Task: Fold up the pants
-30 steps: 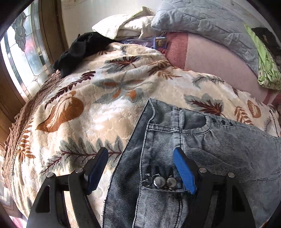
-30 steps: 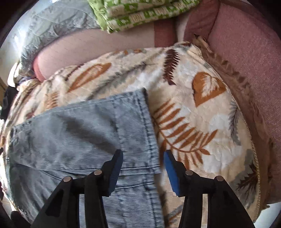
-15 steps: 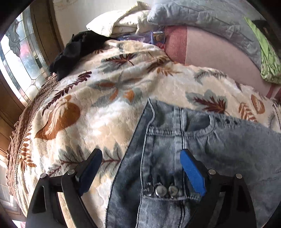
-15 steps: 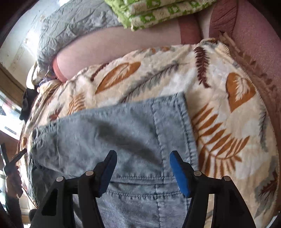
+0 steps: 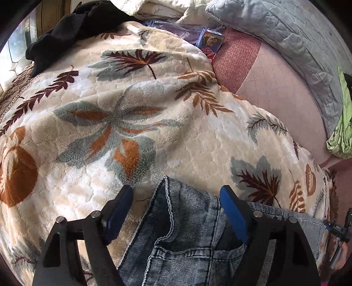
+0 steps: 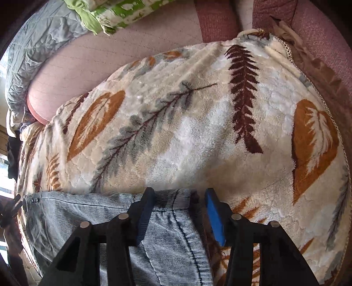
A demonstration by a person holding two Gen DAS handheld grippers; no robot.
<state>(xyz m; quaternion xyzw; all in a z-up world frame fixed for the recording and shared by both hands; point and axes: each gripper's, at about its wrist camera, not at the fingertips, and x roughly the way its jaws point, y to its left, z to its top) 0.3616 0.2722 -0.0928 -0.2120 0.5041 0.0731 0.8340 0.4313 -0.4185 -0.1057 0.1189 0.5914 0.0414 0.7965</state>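
Grey-blue jeans (image 5: 187, 237) lie on a cream leaf-patterned blanket (image 5: 132, 123). In the left wrist view my left gripper (image 5: 176, 194) points down over their far corner at the waistband. The fabric sits between the blue pads (image 5: 233, 211) and the jaws are closing; the left pad stands apart from the cloth. In the right wrist view my right gripper (image 6: 180, 194) straddles the far hem corner of the jeans (image 6: 167, 222). Its jaws are closing too, with a small gap still showing at the blue pad (image 6: 214, 217).
At the blanket's far side lie a black garment (image 5: 66, 28), a small card box (image 5: 210, 41), a grey quilted pillow (image 5: 297, 39) and green patterned cloth (image 6: 123, 11). A pink cushion (image 6: 110, 59) borders the blanket. A hand with the other gripper (image 5: 338, 231) shows at the right edge.
Both grippers have travelled across the jeans to their far edge and dropped lower. The jaws widened, then narrowed, and now have the fabric's edge between them.
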